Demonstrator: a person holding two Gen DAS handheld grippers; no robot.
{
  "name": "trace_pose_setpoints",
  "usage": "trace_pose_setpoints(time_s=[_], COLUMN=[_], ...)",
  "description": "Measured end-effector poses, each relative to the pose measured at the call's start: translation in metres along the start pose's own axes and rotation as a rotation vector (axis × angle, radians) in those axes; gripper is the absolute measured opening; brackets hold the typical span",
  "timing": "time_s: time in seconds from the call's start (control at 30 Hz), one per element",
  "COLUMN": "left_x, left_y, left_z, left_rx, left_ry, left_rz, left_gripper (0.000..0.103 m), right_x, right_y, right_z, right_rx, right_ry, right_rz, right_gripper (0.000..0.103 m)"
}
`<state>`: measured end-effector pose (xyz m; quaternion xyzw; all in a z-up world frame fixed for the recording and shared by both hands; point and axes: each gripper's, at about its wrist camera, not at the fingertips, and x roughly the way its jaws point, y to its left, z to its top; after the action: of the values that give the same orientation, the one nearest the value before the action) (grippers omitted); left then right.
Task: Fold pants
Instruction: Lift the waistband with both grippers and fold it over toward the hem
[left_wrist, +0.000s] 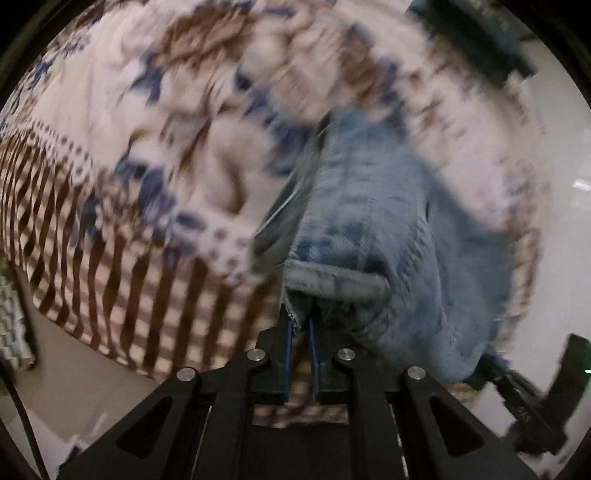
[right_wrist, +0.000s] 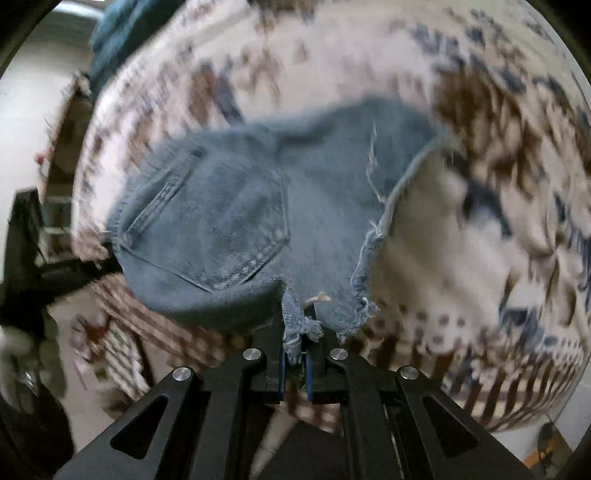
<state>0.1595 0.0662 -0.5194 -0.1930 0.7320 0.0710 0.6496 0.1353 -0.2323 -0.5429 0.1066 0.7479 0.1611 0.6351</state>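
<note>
Pants (right_wrist: 229, 218): faded light-blue denim, paler frayed threads along the cut edge at lower centre of the right wrist view.

Bed cover (left_wrist: 122, 122): cream ground with brown and navy-blue motifs, blurred; brown-and-cream stripes with a dotted band at lower left of the left wrist view.

Left gripper (left_wrist: 300, 332) and right gripper (right_wrist: 295, 354): black frames, blue pads, silver pivot pins.

Bundle (left_wrist: 476, 33), upper right: dark teal.

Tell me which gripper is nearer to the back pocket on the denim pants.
Right, probably. The right gripper pinches a frayed hem just below the back pocket of the denim pants. The left gripper clamps another edge; no pocket shows in its view.
</note>
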Motion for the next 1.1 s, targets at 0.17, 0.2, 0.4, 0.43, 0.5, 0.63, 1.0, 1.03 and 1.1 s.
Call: trace_pose_setpoints(time_s=[0.17,0.2,0.4,0.43,0.5,0.63,1.0,1.03,1.1], left_x=[0.035,0.029,-0.006,-0.008,-0.01,0.015,0.041,0.04,0.04], left_y=[0.023,0.027,0.039,0.037,0.03,-0.001,-0.064,-0.063,-0.054], left_z=[-0.012,-0.019,-0.018,-0.006,0.029,0.102,0.156,0.157,0.159], left_rx=[-0.003,-0.004,-0.044,-0.045,-0.058,-0.04,0.347,0.336,0.269], left_ry=[0.102,0.094,0.043,0.032,-0.01,-0.007,-0.014,0.0,0.063], left_rz=[0.003,-0.006,-0.093,-0.117,-0.186,-0.259,-0.03,-0.05,-0.16], left_gripper=[0.011,0.013,0.031,0.032,0.037,0.039,0.036,0.036,0.037], right_x=[0.035,0.03,-0.027,-0.035,-0.041,-0.028,-0.023,-0.016,-0.012], right_y=[-0.022,-0.025,-0.043,-0.049,-0.059,-0.091,-0.11,-0.103,-0.099], right_z=[-0.018,-0.02,-0.012,-0.001,0.02,0.072,0.111,0.117,0.114], right_rx=[0.096,0.121,0.242,0.264,0.306,0.415,0.422,0.401,0.375], right_ry=[0.173,0.168,0.047,0.021,-0.025,-0.069,-0.166,-0.137,-0.068], right_rz=[0.029,0.05,0.09,0.101,0.11,0.122,0.103,0.079,0.068], right_gripper=[0.053,0.074,0.08,0.08,0.08,0.08,0.015,0.015,0.019])
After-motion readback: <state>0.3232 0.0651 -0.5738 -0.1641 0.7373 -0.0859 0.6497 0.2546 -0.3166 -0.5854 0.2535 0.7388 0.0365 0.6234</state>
